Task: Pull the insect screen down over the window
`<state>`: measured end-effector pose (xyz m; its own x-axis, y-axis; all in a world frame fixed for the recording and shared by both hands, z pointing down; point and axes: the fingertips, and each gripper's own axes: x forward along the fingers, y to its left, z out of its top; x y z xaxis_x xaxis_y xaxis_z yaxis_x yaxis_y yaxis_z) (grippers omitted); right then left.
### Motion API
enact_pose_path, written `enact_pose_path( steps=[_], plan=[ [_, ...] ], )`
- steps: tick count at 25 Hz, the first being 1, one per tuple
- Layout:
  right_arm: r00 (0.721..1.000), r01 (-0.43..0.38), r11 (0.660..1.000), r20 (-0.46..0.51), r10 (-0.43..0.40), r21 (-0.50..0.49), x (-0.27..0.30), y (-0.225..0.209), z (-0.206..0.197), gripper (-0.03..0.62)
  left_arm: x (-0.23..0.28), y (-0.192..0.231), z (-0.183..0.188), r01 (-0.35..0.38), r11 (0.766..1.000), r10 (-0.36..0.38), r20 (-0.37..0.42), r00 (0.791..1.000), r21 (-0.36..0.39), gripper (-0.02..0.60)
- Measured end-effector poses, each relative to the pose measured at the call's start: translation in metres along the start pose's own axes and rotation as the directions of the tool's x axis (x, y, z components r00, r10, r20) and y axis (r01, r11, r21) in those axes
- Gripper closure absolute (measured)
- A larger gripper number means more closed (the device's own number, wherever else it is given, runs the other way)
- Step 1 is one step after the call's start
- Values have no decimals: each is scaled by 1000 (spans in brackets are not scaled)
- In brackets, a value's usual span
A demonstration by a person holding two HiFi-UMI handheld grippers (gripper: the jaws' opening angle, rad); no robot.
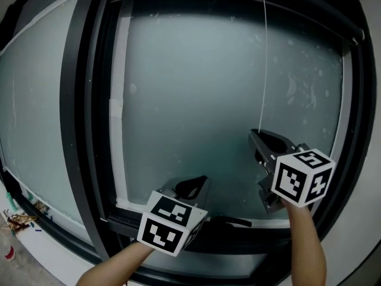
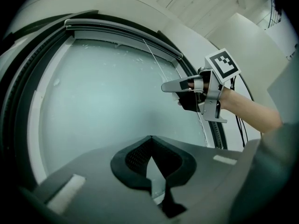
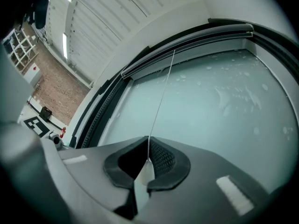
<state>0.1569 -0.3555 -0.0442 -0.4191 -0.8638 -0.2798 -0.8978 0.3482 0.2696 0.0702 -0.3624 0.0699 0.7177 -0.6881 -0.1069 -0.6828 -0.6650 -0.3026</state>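
Right tool (image 3: 148, 149) is pressed together on the thin pull cord (image 3: 161, 99), which runs from its tips straight up to the rolled insect screen (image 3: 187, 37) at the head of the window. None of the screen covers the frosted glass (image 1: 196, 88) yet. Left tool (image 2: 150, 146) is closed on nothing, low in front of the pane and well apart from the cord. I judge the cord secured and the pull not yet begun. Next I need a steady draw straight down along the pane, keeping the pinch firm, since so fine a cord could slip from the pads.
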Motion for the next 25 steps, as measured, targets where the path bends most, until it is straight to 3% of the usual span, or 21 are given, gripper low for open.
enact_pose_path(
  steps=[4, 9, 13, 17, 19, 21, 25],
  plan=[
    [996, -89, 993, 29, 87, 73, 3, 13, 2, 590, 0, 11, 11, -15, 999, 15, 10, 1000, 47, 565],
    [997, -77, 992, 31, 75, 101, 11, 15, -2, 589, 1, 31, 53, -59, 987, 50, 62, 997, 151, 563],
    [998, -62, 992, 32, 59, 108, 18, 17, -5, 589, 5, 46, 99, -107, 959, 80, 113, 990, 263, 561],
    [998, -51, 992, 47, 46, 113, 24, 25, -4, 591, 7, 56, 146, -137, 916, 84, 153, 985, 376, 561],
    [997, -61, 990, 59, 53, 127, 25, 31, -1, 591, 5, 64, 173, -171, 887, 102, 177, 979, 430, 561],
    [996, -65, 989, 73, 56, 135, 24, 35, 2, 591, 3, 74, 203, -230, 842, 143, 210, 967, 487, 561],
    [998, -46, 991, 53, 40, 122, 16, 30, -6, 591, -2, 84, 256, -354, 692, 221, 282, 934, 629, 556]
  ],
)
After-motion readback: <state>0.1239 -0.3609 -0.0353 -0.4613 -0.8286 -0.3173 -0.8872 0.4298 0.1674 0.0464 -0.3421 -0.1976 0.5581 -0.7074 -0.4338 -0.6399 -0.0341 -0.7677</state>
